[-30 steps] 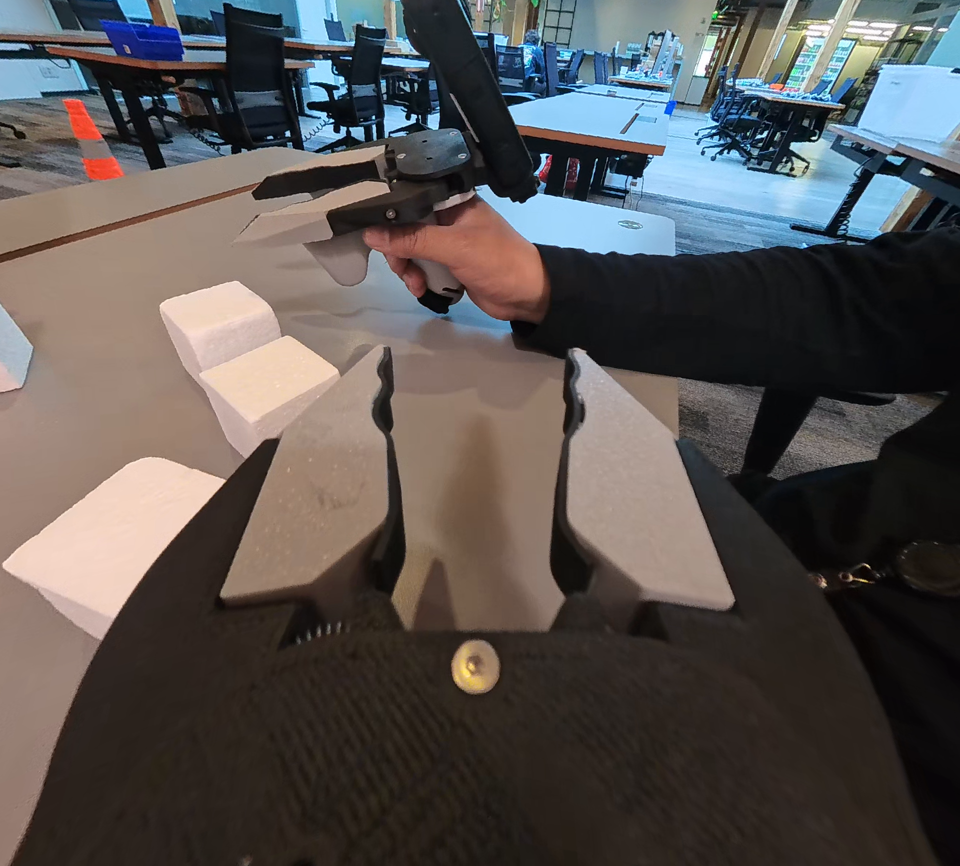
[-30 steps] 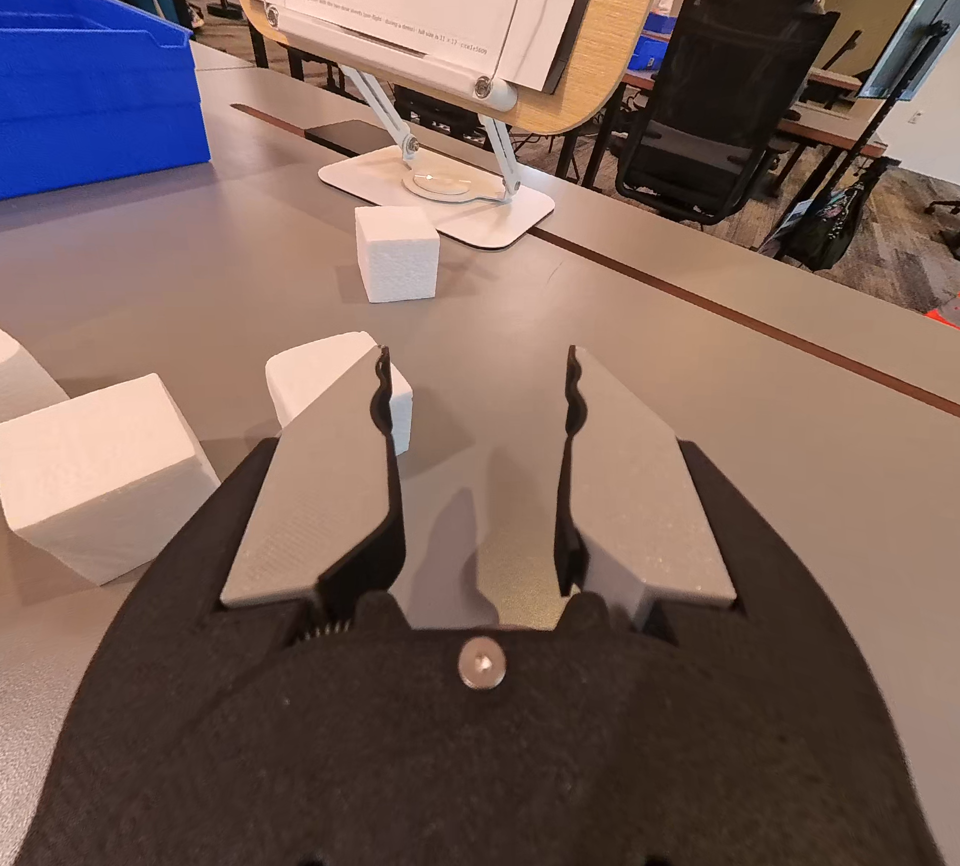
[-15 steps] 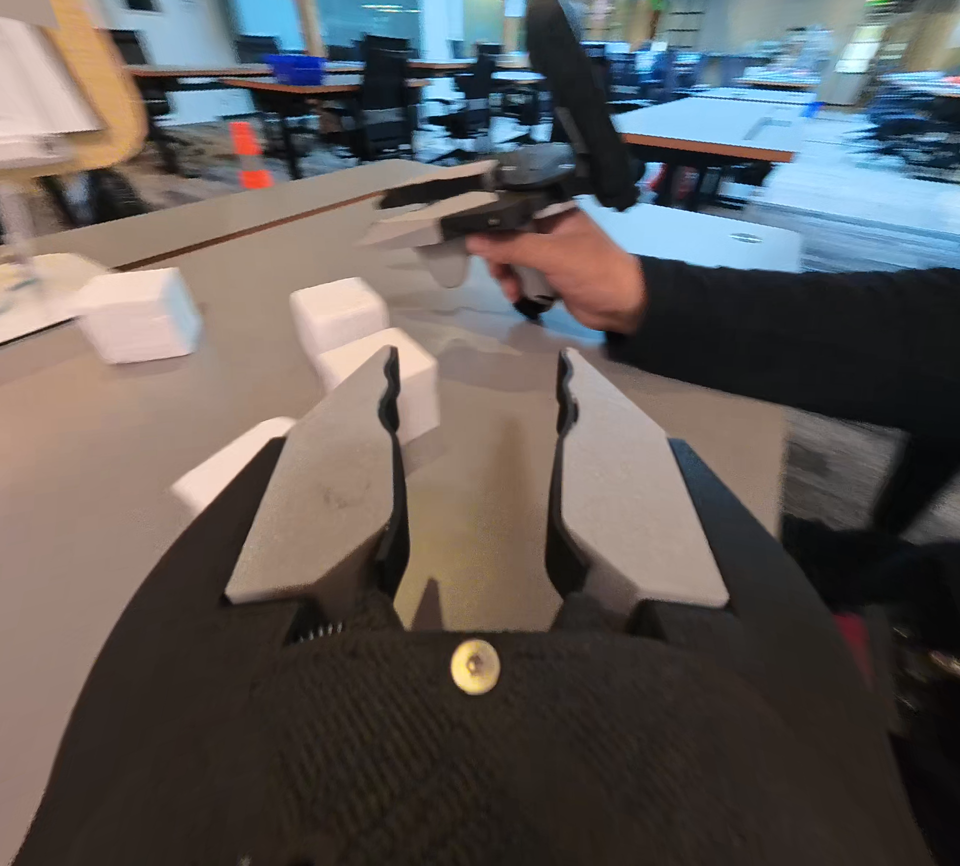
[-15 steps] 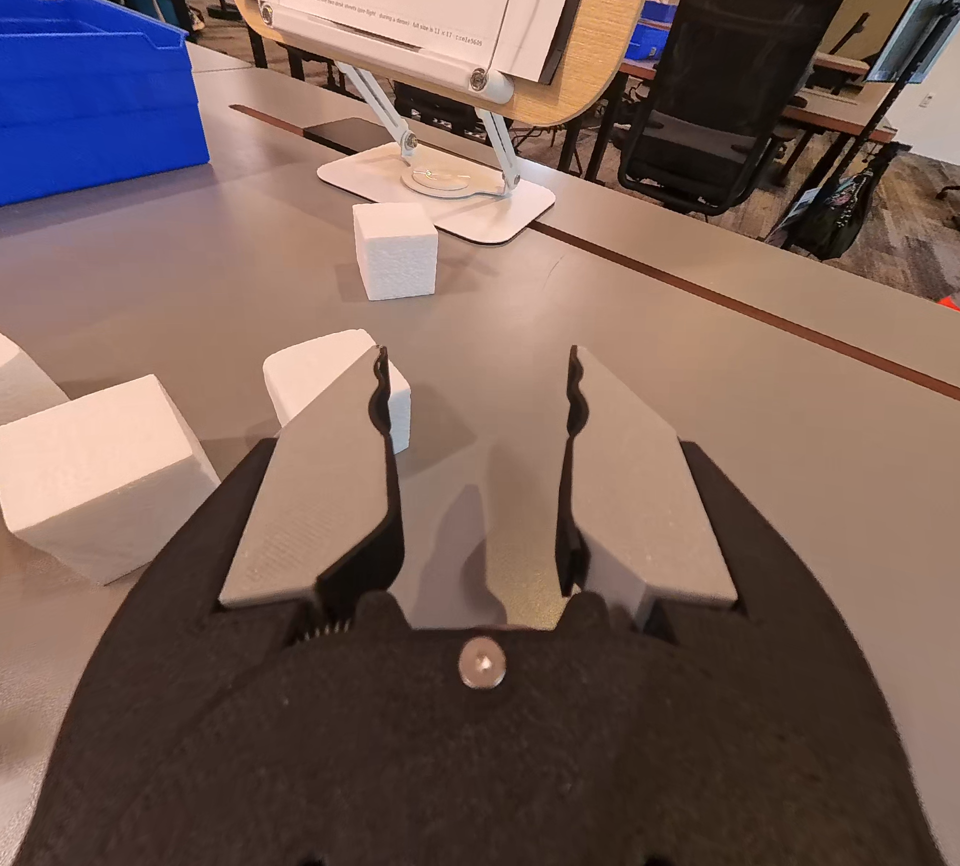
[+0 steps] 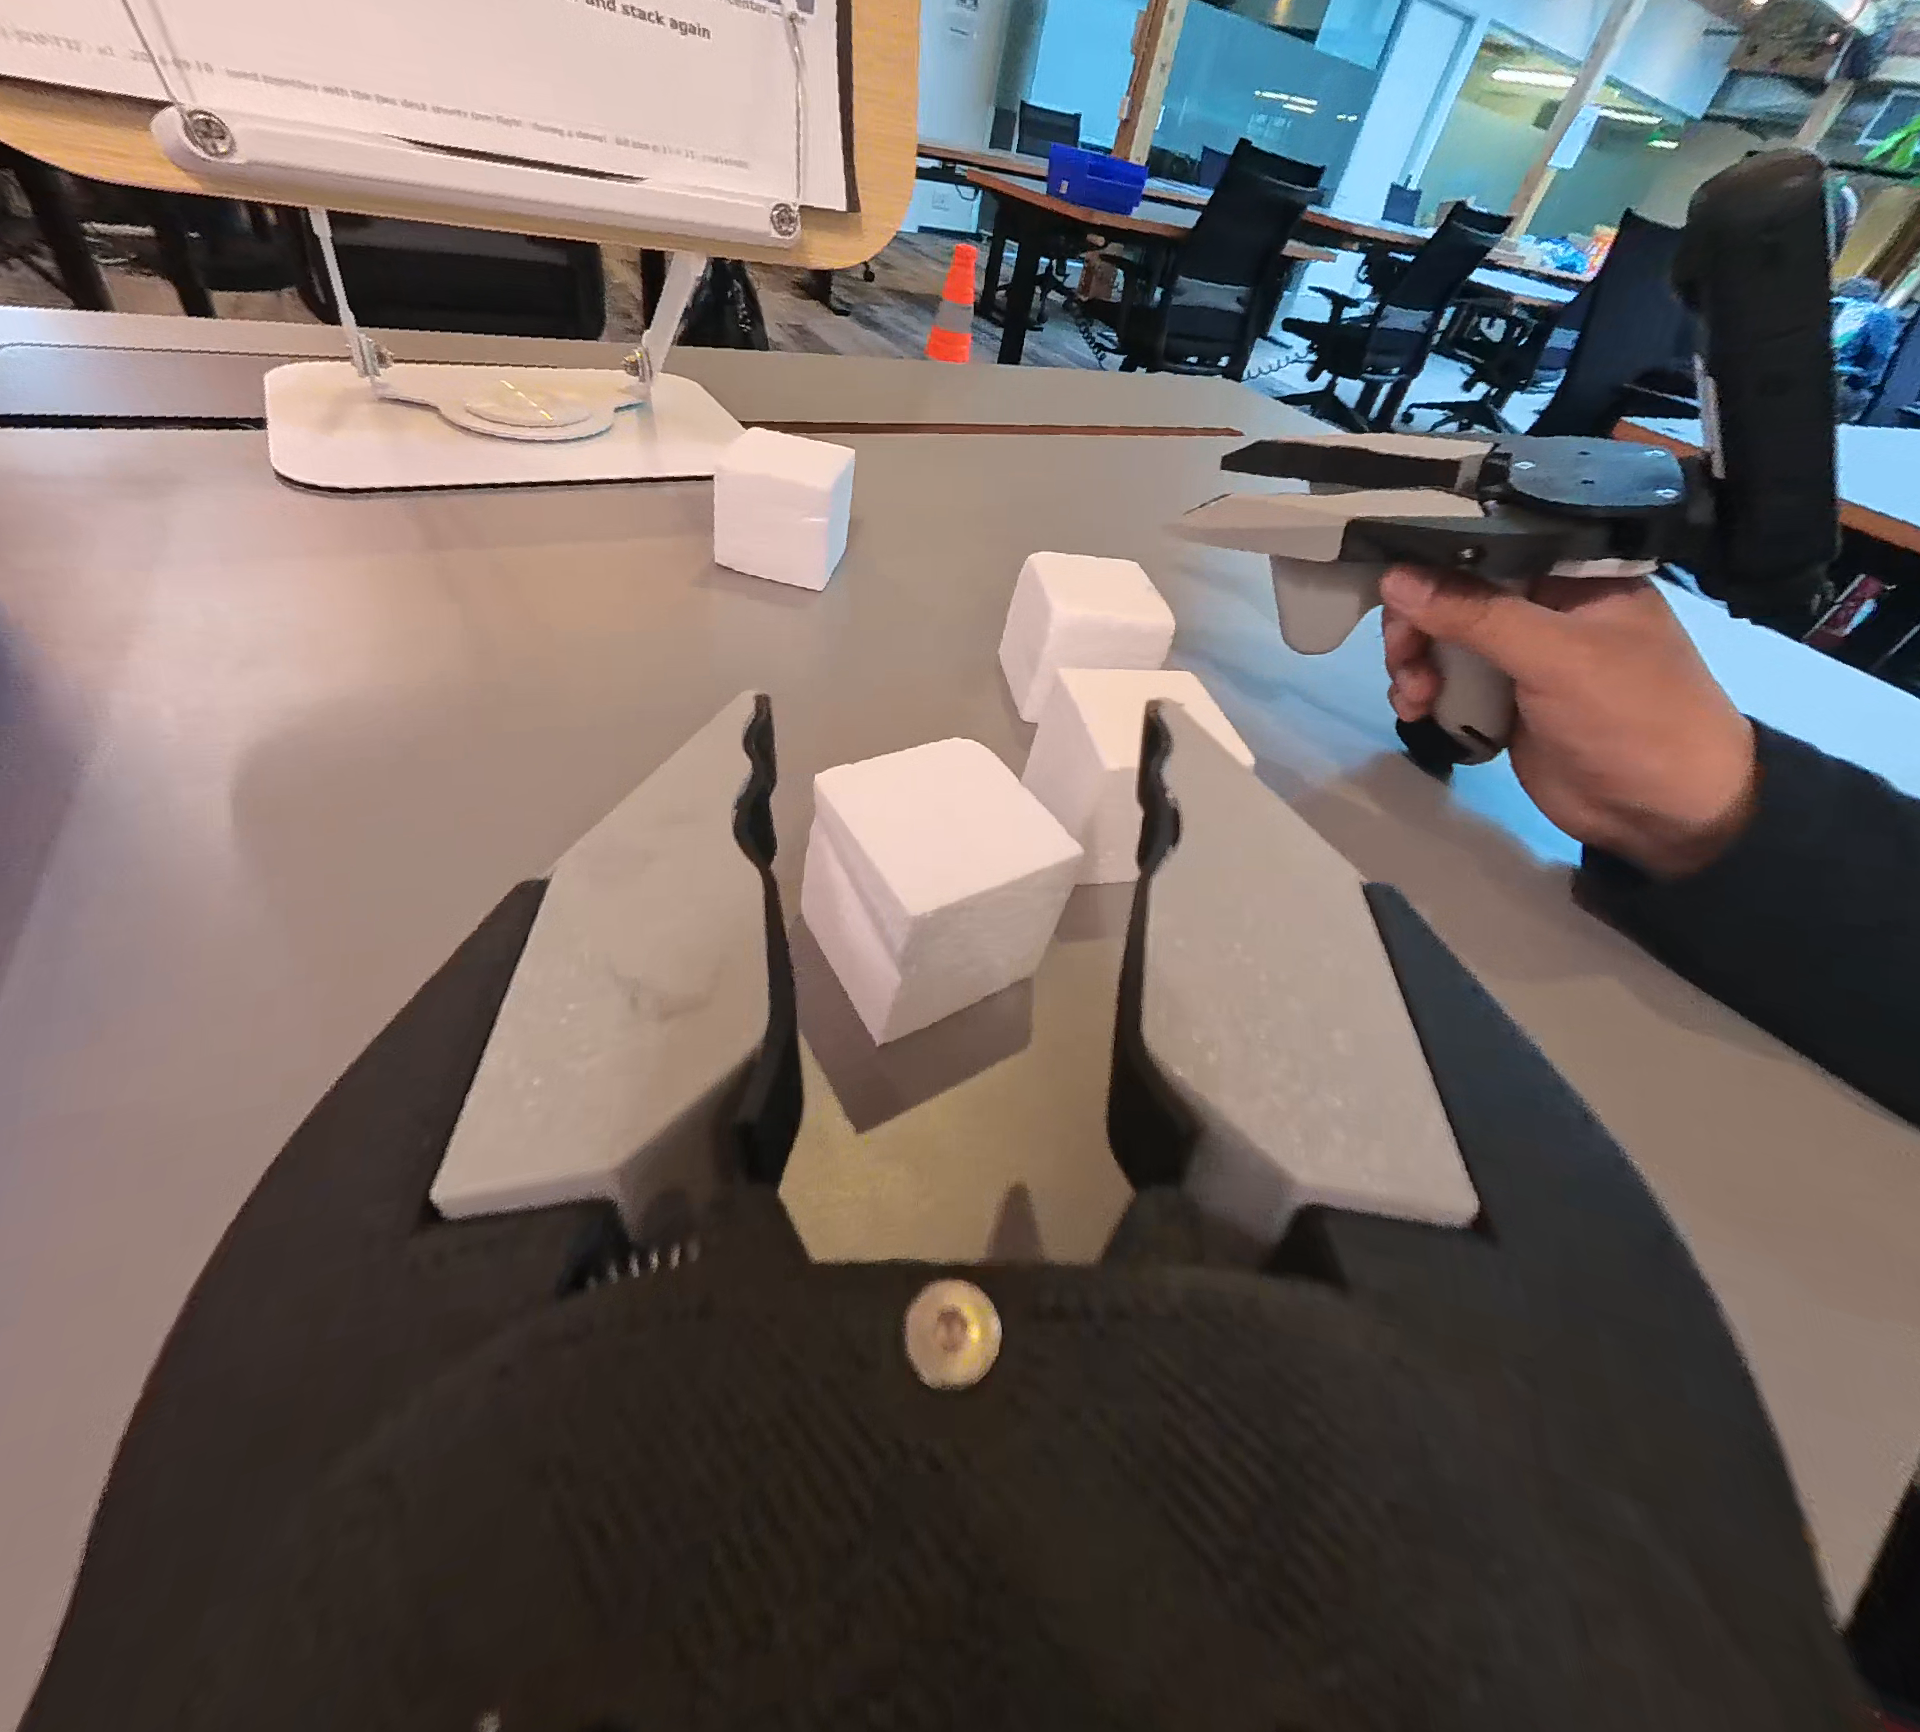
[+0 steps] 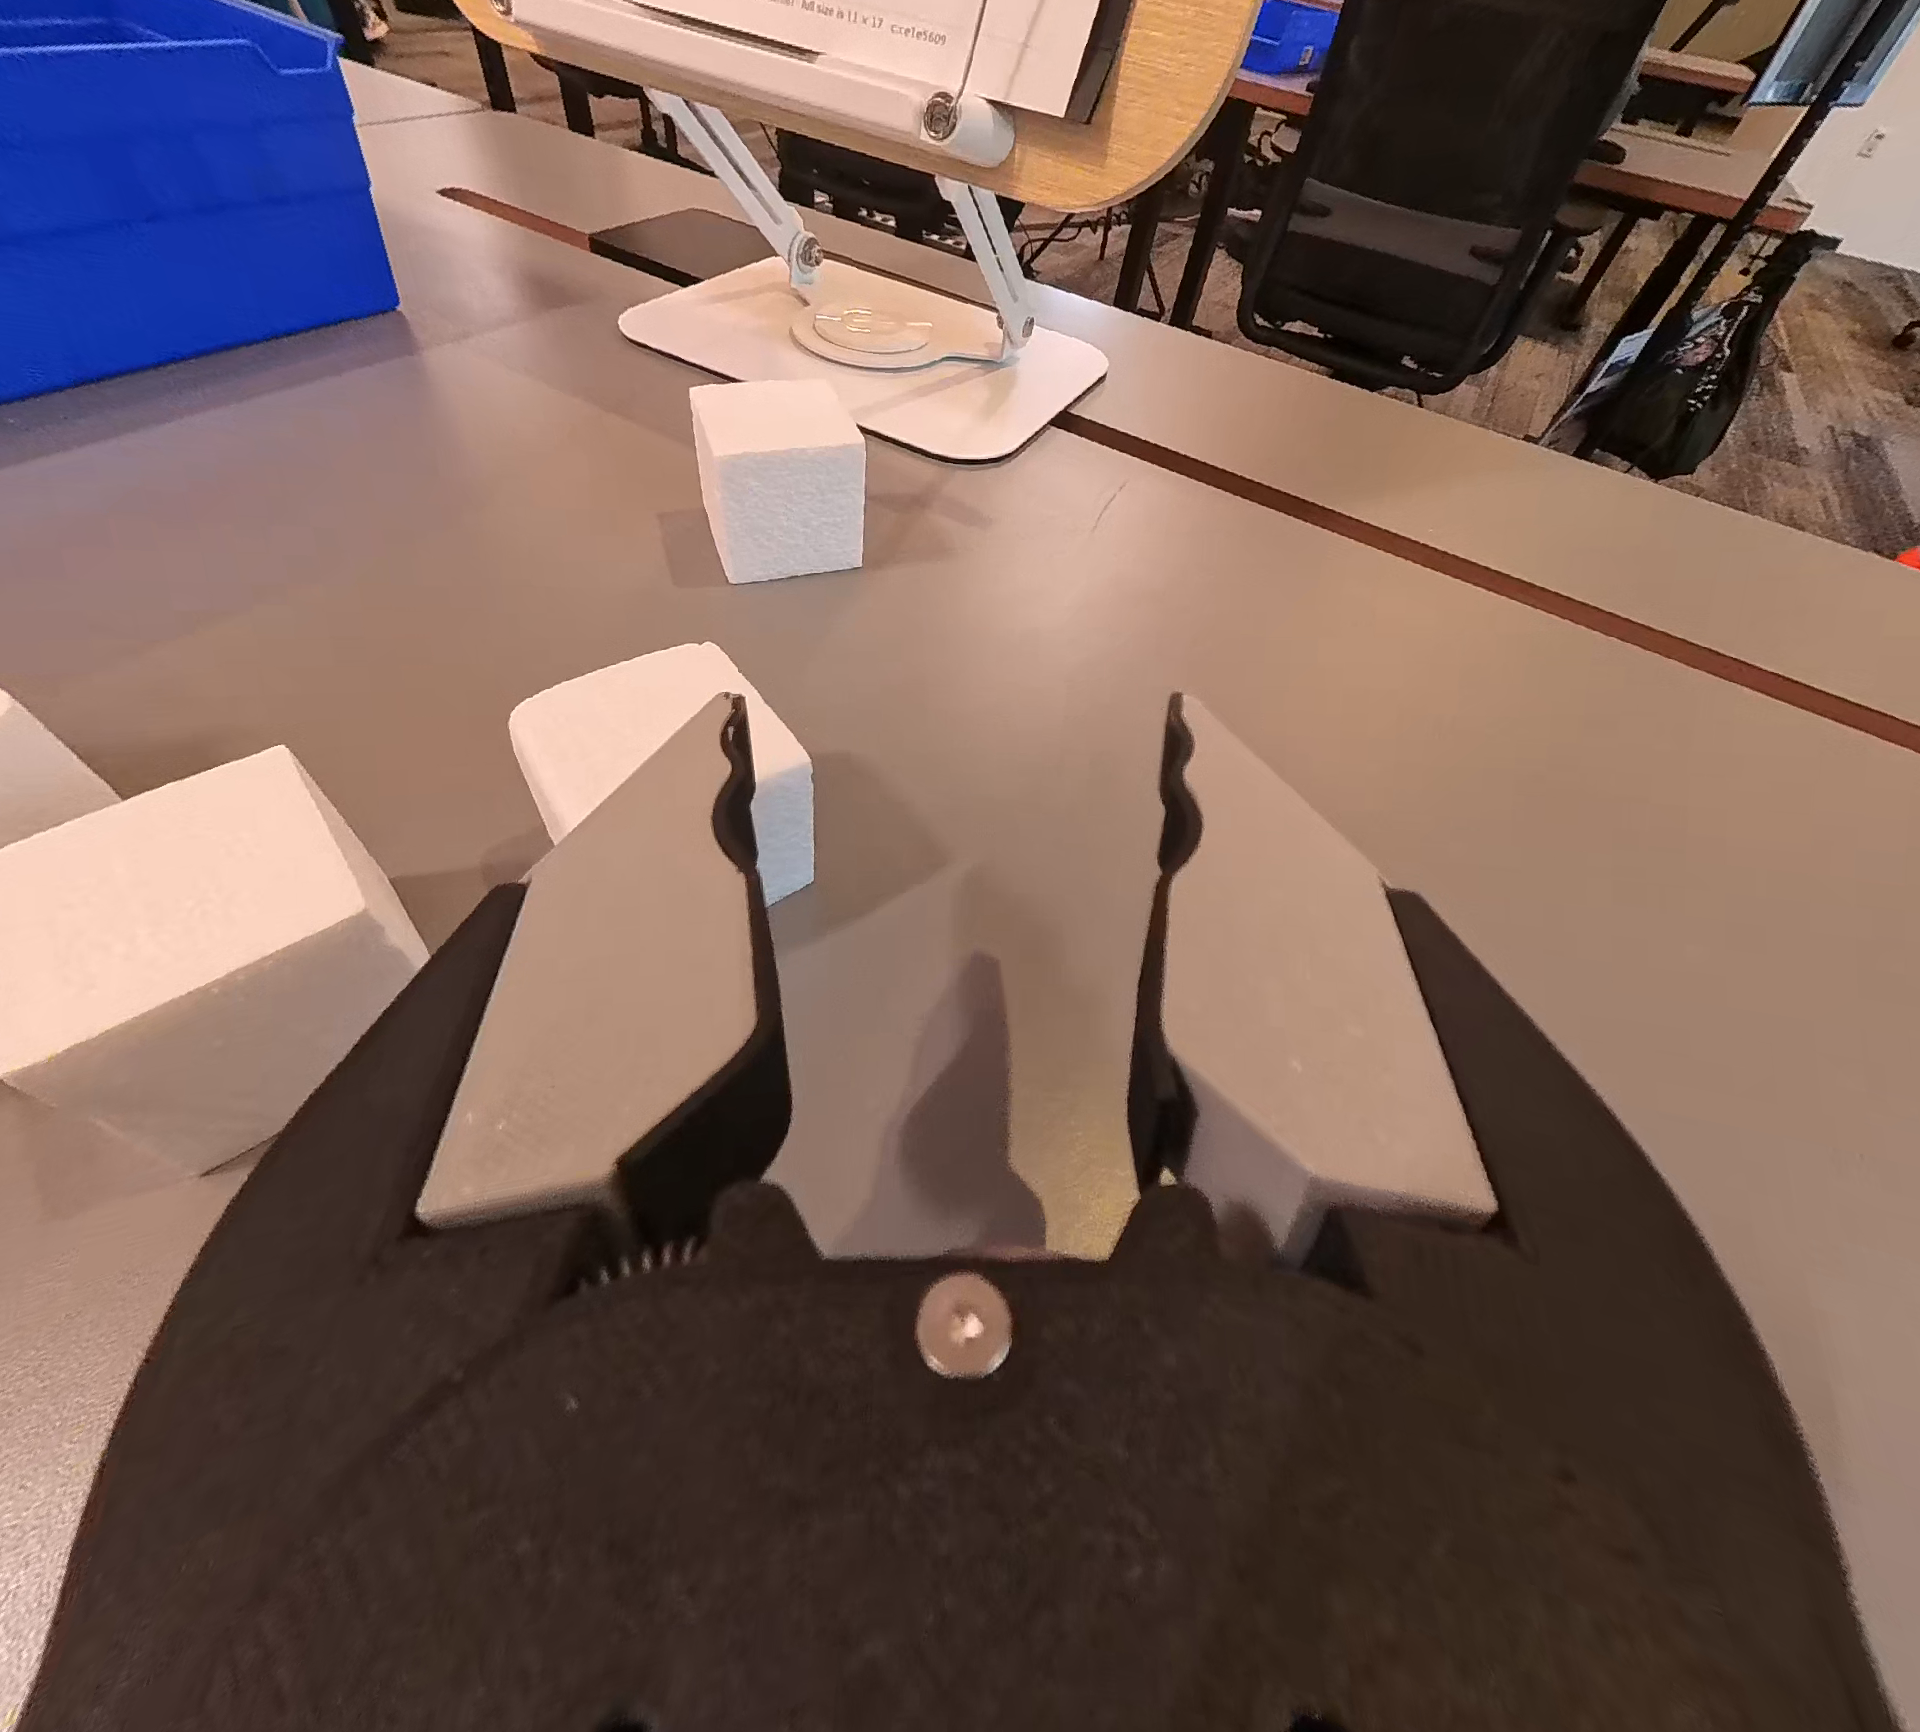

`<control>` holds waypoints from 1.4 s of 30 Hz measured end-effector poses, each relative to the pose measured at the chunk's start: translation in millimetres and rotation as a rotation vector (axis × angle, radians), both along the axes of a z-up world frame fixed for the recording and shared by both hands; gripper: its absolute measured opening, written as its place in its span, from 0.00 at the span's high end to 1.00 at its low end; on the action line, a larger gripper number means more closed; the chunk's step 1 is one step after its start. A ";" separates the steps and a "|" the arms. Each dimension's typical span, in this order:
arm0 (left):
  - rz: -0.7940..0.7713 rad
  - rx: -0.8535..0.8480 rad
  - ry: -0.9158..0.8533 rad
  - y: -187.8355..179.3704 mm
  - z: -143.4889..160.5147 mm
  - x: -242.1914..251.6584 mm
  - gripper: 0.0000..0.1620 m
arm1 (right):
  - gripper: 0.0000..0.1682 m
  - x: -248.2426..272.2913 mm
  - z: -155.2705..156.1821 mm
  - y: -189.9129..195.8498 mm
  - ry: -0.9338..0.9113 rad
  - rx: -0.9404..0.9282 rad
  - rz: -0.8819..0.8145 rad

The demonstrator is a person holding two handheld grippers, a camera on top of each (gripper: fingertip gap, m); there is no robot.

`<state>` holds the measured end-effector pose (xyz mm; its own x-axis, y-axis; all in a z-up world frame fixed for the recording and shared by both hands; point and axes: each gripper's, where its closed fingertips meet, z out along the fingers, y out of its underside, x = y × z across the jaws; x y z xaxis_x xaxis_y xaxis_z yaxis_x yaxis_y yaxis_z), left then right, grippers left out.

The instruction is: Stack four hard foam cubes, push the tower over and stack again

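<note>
Since a second ago, left gripper (image 5: 956, 747) has swung round from facing the person's sleeve to facing the scattered cubes, and now has one lined up. Jaws are wide, holding nothing; nearest cube (image 5: 930, 882) sits between the fingertips, turned corner-on, not touching either finger as far as I can tell.

Right gripper (image 6: 956, 747) has barely shifted: same outlook, slightly closer in. Jaws wide, empty, hovering above the table (image 6: 1351, 747) with a cube (image 6: 644, 732) just beside its left finger. In the left wrist view it shows in profile, gripped by the person's hand (image 5: 1579, 737).

Cube layout: no stack standing, all four loose on the table.
- two cubes (image 5: 1086, 633) and (image 5: 1091, 757) touching or nearly so, just behind the nearest one
- fourth cube (image 5: 784, 506) apart from the rest, right beside the white base of the document stand (image 5: 488, 435)

My read: tower is down, restack not yet begun, left side about to do the first pick. Corner-on cube means the fingers may land on edges rather than flat faces; squaring up first would be safer.

Containers: blue bin (image 6: 177, 155) at far left of the table in the right wrist view. Interior mostly hidden from this angle; can't tell what's in it. No cubes visibly in it.
</note>
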<state>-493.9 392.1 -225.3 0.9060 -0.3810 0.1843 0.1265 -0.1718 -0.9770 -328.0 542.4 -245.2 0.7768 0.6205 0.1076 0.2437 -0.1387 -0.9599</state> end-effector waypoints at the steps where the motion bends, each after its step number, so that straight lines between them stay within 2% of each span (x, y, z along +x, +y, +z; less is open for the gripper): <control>1: 0.009 -0.001 0.011 0.5 -0.5 -0.6 0.57 | 0.54 0.2 -0.1 0.1 0.001 0.000 -0.001; 14: 0.054 0.001 0.045 3.0 -1.7 -6.7 0.56 | 0.55 5.8 -5.1 0.6 -0.001 -0.048 -0.020; 25: 0.073 -0.066 0.109 4.8 -13.2 -7.8 0.54 | 0.59 3.4 -15.0 -4.0 -0.014 -0.119 0.009; 31: 0.014 -0.212 0.141 6.6 -35.0 8.5 0.51 | 0.58 1.2 -15.6 -4.8 -0.016 -0.123 0.019; 34: 0.023 -0.312 0.211 10.3 -52.5 15.2 0.51 | 0.59 0.4 -15.4 -5.4 -0.018 -0.122 0.022; 36: 0.045 -0.378 0.287 13.2 -65.6 15.3 0.53 | 0.59 0.1 -15.3 -5.8 -0.017 -0.122 0.024; 37: 0.040 -0.412 0.318 14.0 -72.0 16.6 0.60 | 0.58 0.0 -15.2 -5.9 -0.016 -0.122 0.024; 38: 0.036 -0.427 0.333 15.6 -74.9 17.4 0.61 | 0.58 -0.1 -15.1 -6.1 -0.015 -0.123 0.025; 40: 0.032 -0.417 0.325 19.0 -70.9 16.7 0.61 | 0.58 0.0 -15.1 -6.7 -0.013 -0.124 0.027; 42: 0.061 -0.366 0.322 22.6 -52.9 4.6 0.61 | 0.58 -0.2 -15.4 -7.3 -0.010 -0.127 0.031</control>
